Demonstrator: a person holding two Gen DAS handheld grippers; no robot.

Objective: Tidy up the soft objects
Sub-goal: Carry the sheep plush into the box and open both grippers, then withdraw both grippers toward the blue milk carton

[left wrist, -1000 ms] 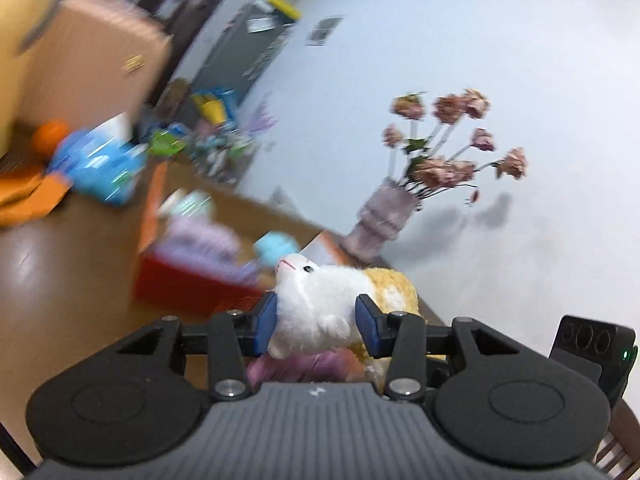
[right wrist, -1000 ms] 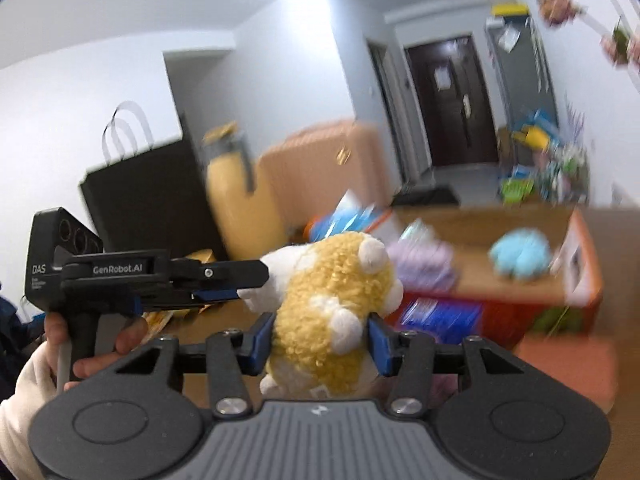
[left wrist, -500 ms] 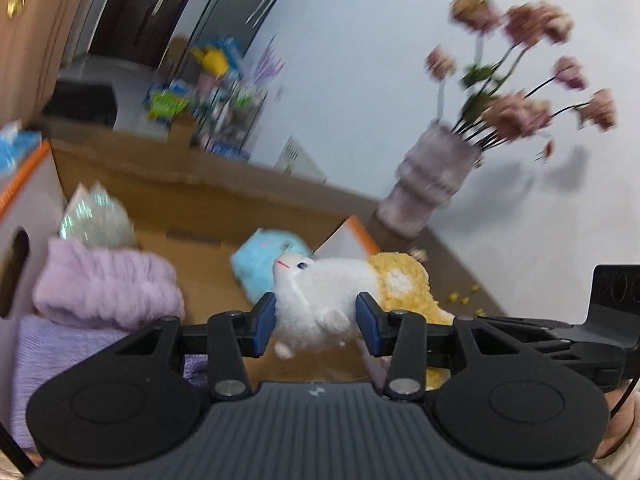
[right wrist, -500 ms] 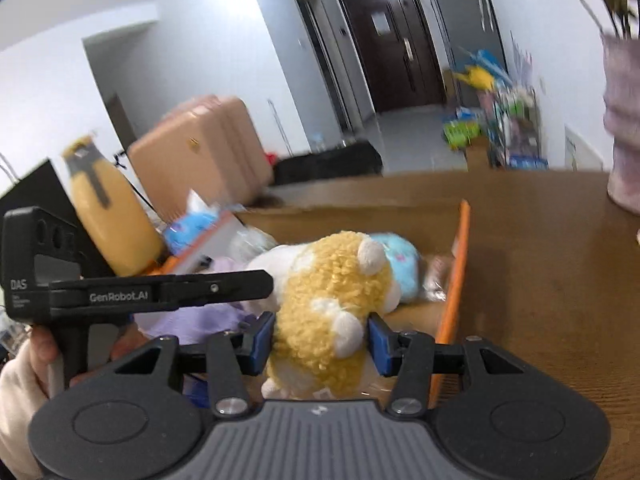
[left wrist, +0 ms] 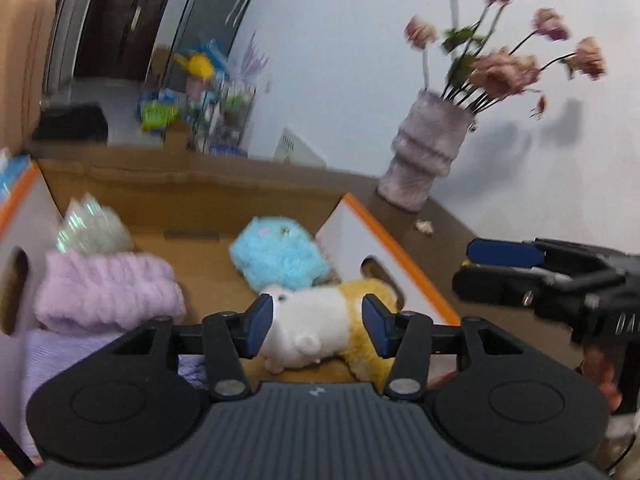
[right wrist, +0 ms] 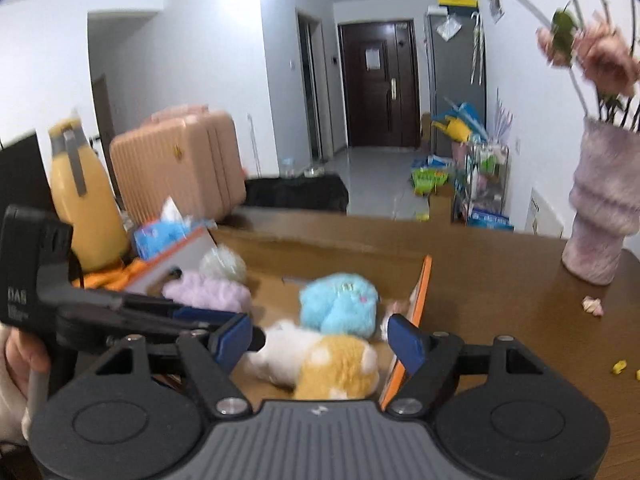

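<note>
Both grippers, left [left wrist: 316, 326] and right [right wrist: 322, 340], have just spread their jaws; plush toy [right wrist: 320, 360] lies released in cardboard box [left wrist: 192, 196] beside blue plush [left wrist: 280, 256]; withdraw straight back, avoid snagging fur.

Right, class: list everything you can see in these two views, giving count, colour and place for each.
Cardboard box: one, brown with orange-edged white flaps, on the table.
Plush toy: one, white and yellow, lying in the box.
Blue plush: one, light blue, in the box behind it.
Purple fluffy items: stacked, lilac, left in the box.
Vase: one, mauve, with pink flowers, on the table.
Suitcase: one, pink, behind the table.
Bottle: one, yellow, far left.
Left gripper: open, plush between its fingers.
Right gripper: open, above the plush.
</note>
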